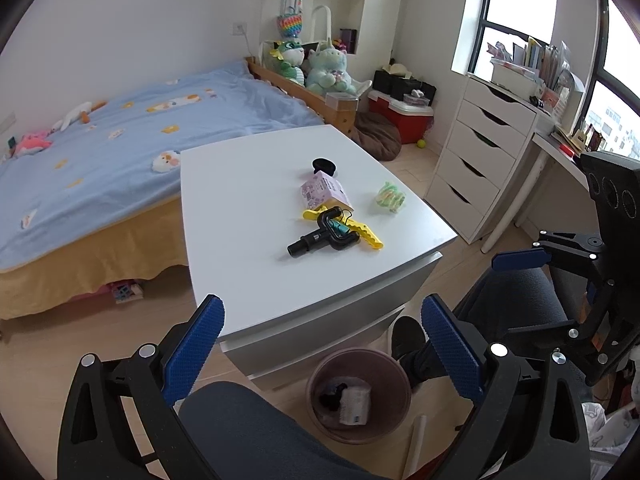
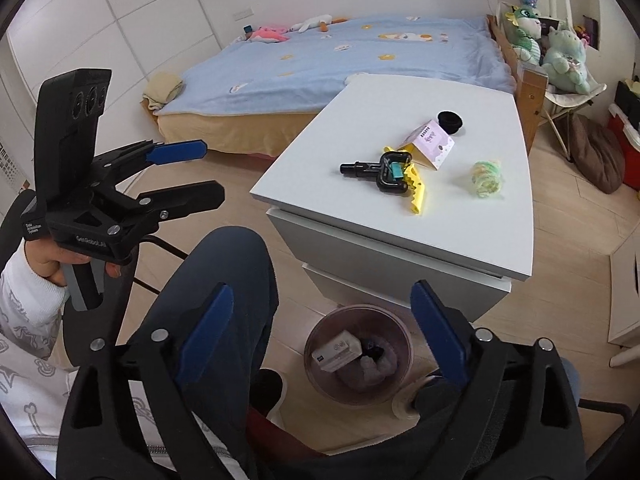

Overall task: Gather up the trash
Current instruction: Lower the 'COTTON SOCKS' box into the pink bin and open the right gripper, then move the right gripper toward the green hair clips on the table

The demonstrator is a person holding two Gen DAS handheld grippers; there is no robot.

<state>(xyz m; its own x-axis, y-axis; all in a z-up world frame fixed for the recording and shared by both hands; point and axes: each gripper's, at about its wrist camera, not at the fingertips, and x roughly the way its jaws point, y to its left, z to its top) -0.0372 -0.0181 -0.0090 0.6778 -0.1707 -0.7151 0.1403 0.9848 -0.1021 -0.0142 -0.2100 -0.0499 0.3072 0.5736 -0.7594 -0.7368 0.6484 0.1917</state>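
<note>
Bedroom with a blue bed (image 1: 120, 136) behind, and a white desk (image 1: 240, 240) in front of the seated person; on the floor just under the desk's near edge sits a round pinkish bin (image 2: 320, 334) with a white box (image 2: 334, 354) and some dark bits already inside; four or five things lie on the desk top, near each other; a small pink carton (image 1: 325, 193) leans on a yellow toothed strip (image 1: 362, 236), and a black tool (image 1: 324, 232) lies across that strip; a crumpled green and yellow wrapper (image 1: 390, 197) sits alone to the right, and a black round cap (image 1: 324, 166) sits behind the carton.

The wrapper looks very light and soft, maybe thin plastic, though it is blurry; a pinch on its puffy middle should hold it, and it may crush a bit; the carton looks light and a little stiff, so its flat sides are the best place to squeeze; the yellow strip is flat and pinned under the tool, so it may slip.

The left gripper (image 1: 320, 344) has its fingers wide apart with nothing between them; the right gripper (image 2: 322, 328) also has its fingers wide apart and empty, hanging over the bin.
</note>
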